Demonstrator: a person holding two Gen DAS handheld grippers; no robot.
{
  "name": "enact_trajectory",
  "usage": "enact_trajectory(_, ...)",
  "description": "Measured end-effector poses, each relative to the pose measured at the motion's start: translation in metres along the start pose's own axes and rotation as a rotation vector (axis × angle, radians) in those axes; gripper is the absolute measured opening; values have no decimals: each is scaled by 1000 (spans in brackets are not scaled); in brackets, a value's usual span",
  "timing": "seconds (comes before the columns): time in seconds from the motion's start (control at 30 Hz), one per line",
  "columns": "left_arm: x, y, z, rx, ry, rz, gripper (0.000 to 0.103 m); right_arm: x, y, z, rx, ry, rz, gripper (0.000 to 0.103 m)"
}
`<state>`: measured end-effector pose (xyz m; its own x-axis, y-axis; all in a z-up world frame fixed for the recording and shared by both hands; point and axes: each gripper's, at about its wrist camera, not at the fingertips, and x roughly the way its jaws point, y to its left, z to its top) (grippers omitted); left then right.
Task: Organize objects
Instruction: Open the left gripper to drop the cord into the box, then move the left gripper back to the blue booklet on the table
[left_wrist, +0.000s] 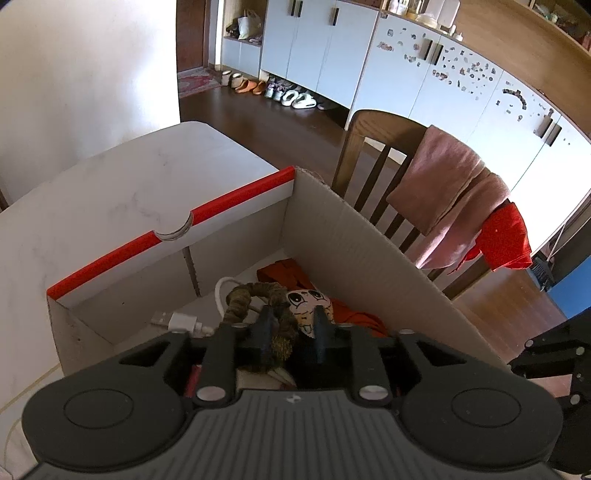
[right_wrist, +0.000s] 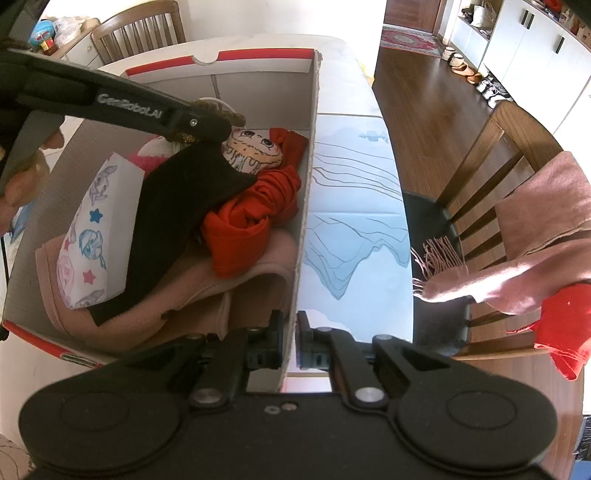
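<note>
A cardboard box with a red rim stands on the white table. My left gripper reaches down into it with its jaws a little apart, nothing pressed between the pads. A brown braided hair tie loops around its left finger, above a small cushion with a drawn face. From the right wrist, the left gripper hangs over that cushion. My right gripper is shut on the box's right wall, near its front corner.
The box also holds red cloth, black cloth, a cartoon-print pouch, pink fabric and a white USB cable. A blue-printed mat lies right of the box. A wooden chair carries a pink scarf.
</note>
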<state>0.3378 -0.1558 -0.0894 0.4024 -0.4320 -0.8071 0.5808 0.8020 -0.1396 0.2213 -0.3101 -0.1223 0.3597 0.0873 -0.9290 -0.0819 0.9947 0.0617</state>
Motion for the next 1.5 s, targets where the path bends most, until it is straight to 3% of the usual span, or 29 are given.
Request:
enact_trajectory(0.1, -7, 0, -3, -4, -20, -3, 53, 0, -1, 0, 0, -1, 1, 5)
enact_trajectory(0.13, -10, 0, -4, -6, -29, -4, 55, 0, -1, 0, 0, -1, 1, 5)
enact_trajectory(0.6, -68, 14, -15, -92, -121, -13, 60, -2, -1, 0, -8, 1, -3, 5)
enact_trajectory(0.87, -109, 27, -40, -164, -183, -6, 72, -3, -1, -1, -11, 2, -4, 5)
enact_trajectory(1.2, -149, 71, -86, -298, -221, 152, 85, -3, 0, -1, -12, 3, -5, 5)
enact_trajectory(1.43, -159, 116, -123, -406, -193, 297, 90, -4, -1, -1, -13, 5, -8, 6)
enact_trajectory(1.5, -159, 128, -132, -425, -190, 340, 96, -5, -1, -2, -13, 5, -9, 6)
